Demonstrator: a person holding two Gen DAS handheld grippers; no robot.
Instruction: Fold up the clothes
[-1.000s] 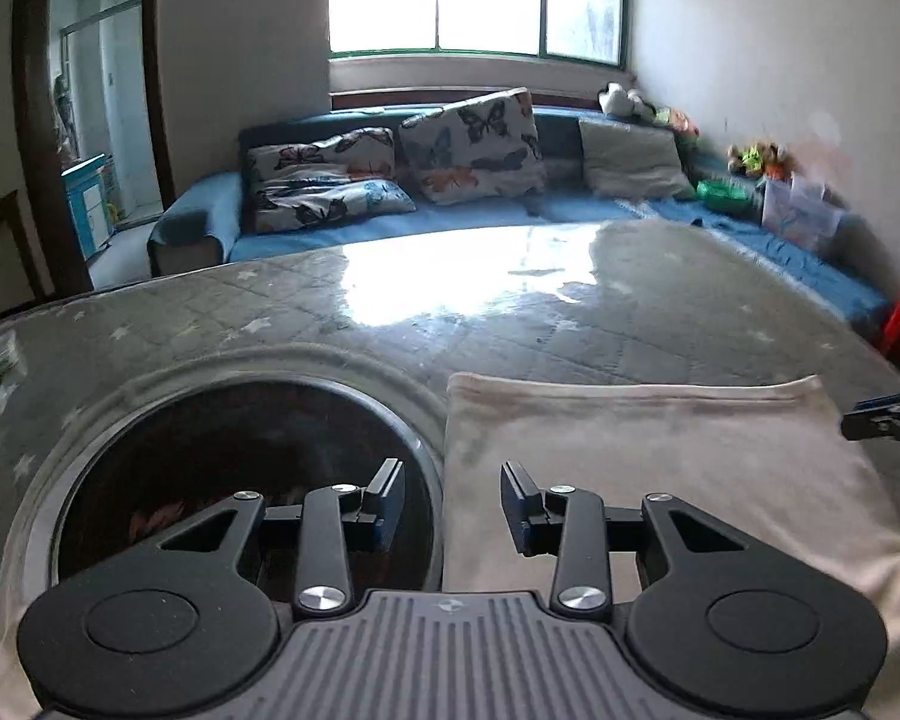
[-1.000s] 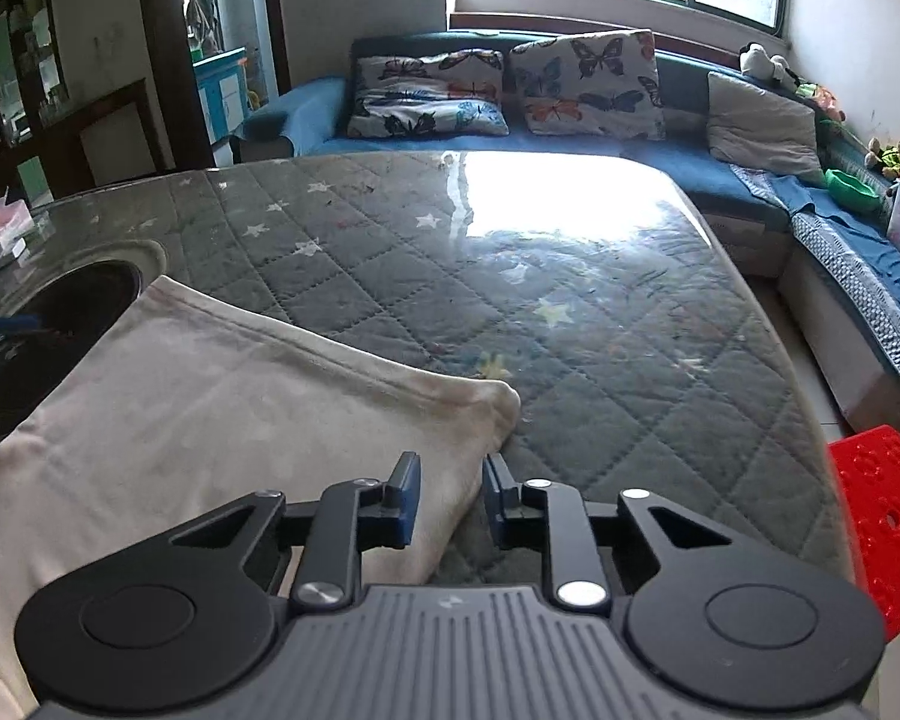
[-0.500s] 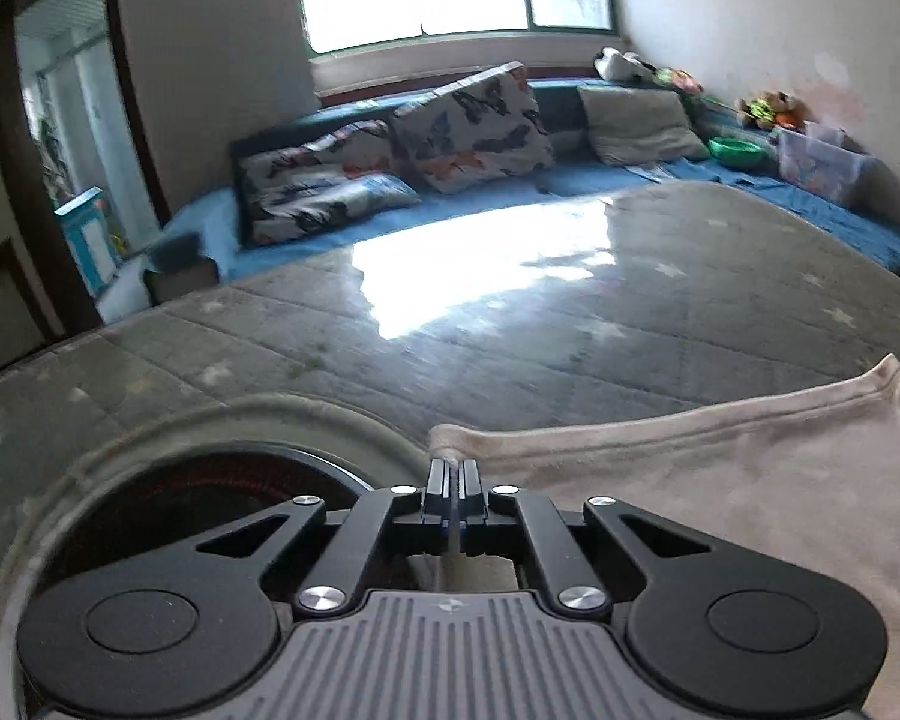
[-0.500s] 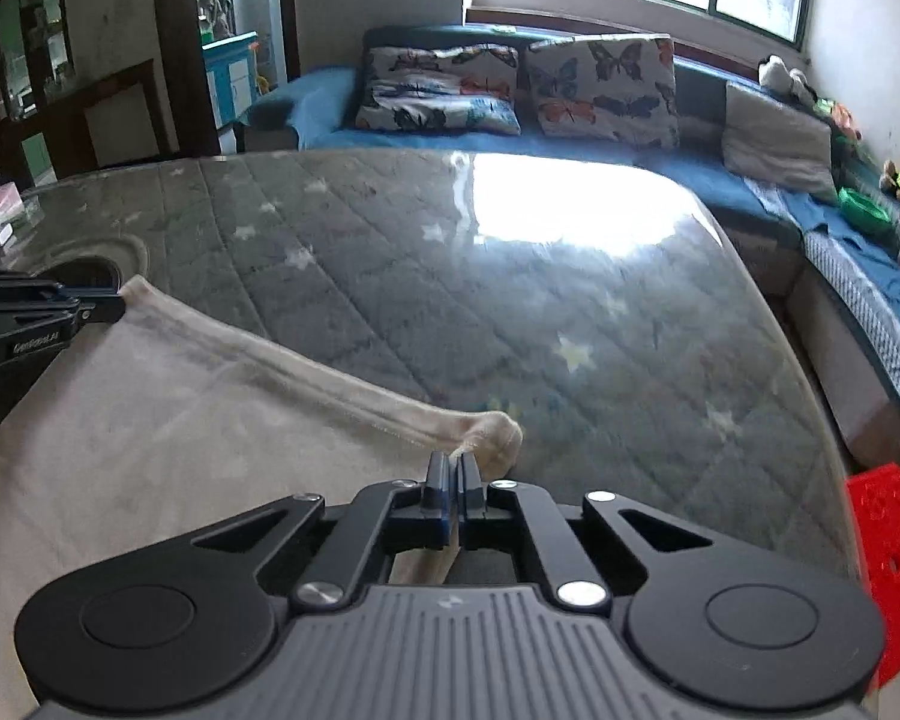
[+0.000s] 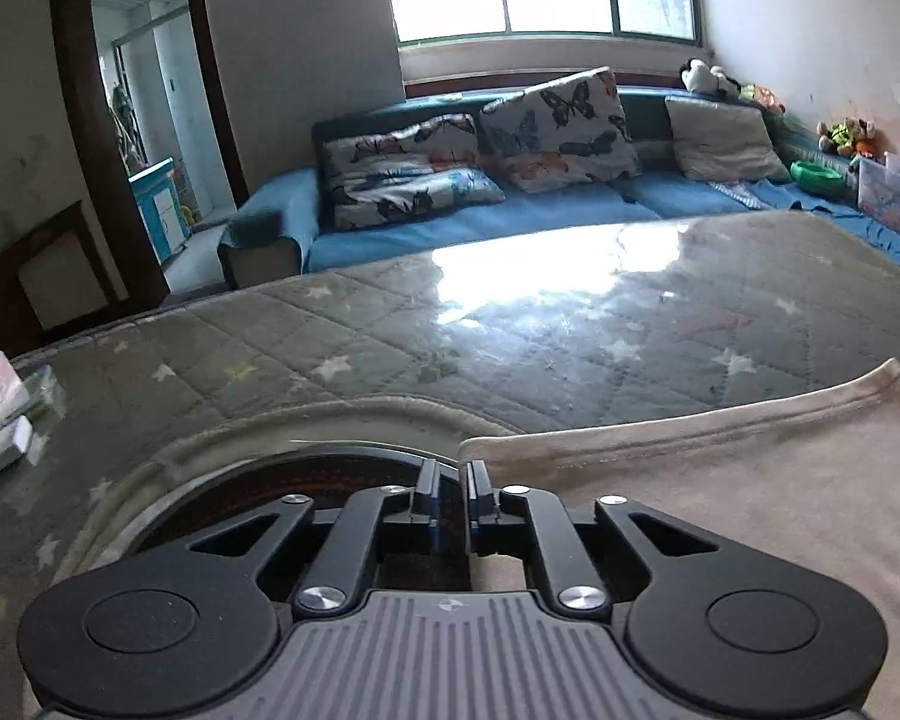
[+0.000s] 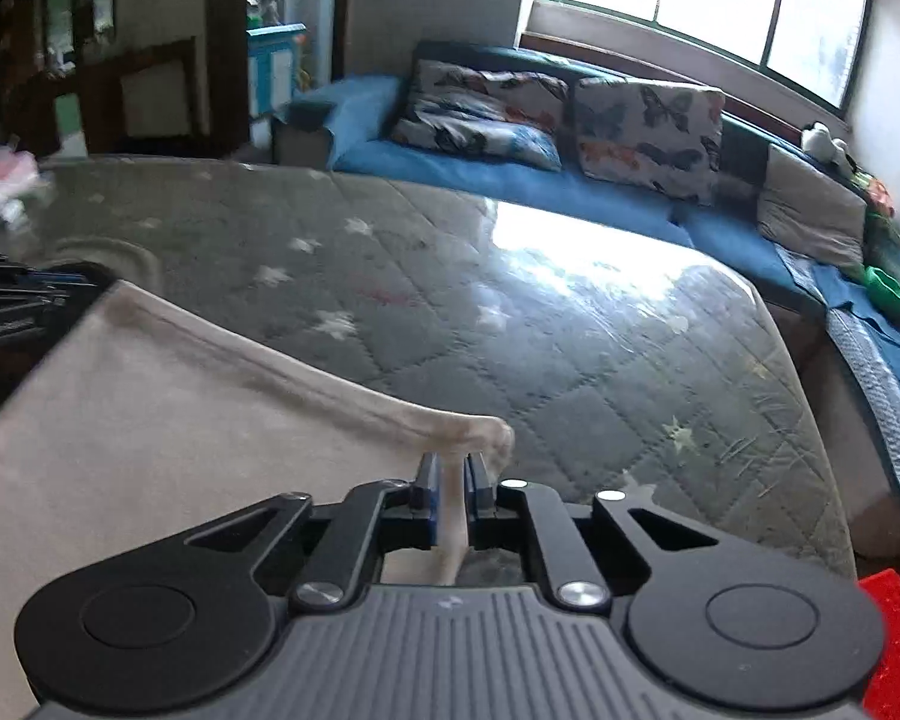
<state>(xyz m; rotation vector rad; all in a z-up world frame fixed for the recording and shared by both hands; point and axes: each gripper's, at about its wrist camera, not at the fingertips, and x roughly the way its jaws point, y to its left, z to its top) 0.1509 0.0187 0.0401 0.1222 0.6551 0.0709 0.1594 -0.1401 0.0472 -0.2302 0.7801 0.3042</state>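
Currently, a beige garment [image 5: 720,498] lies spread on a grey quilted table cover with star prints [image 5: 510,348], under a glossy transparent sheet that reflects the window light. Its long hemmed edge runs across the table from the left gripper [image 5: 448,495] toward the right gripper [image 6: 448,489], so the long axis of the visible cloth lies side to side between the two tools, with the hem facing the blue sofa [image 5: 510,222].

Left gripper: the jaws stand almost together with a narrow gap between the pads. The left corner of the garment sits at the tip of the right-hand finger; whether cloth is pinched in the gap cannot be determined from this view. A dark round recess [image 5: 306,486] in the table lies directly beneath and to the left of the fingers.

Right gripper: the jaws are clenched on the right corner of the garment. A strip of beige fabric passes down between the pads, and the corner bunches just ahead of the fingertips. From this corner the hem rises toward the left gripper, visible at the left frame edge [image 6: 12,312].

Butterfly-print cushions [image 6: 648,138] rest on the sofa.
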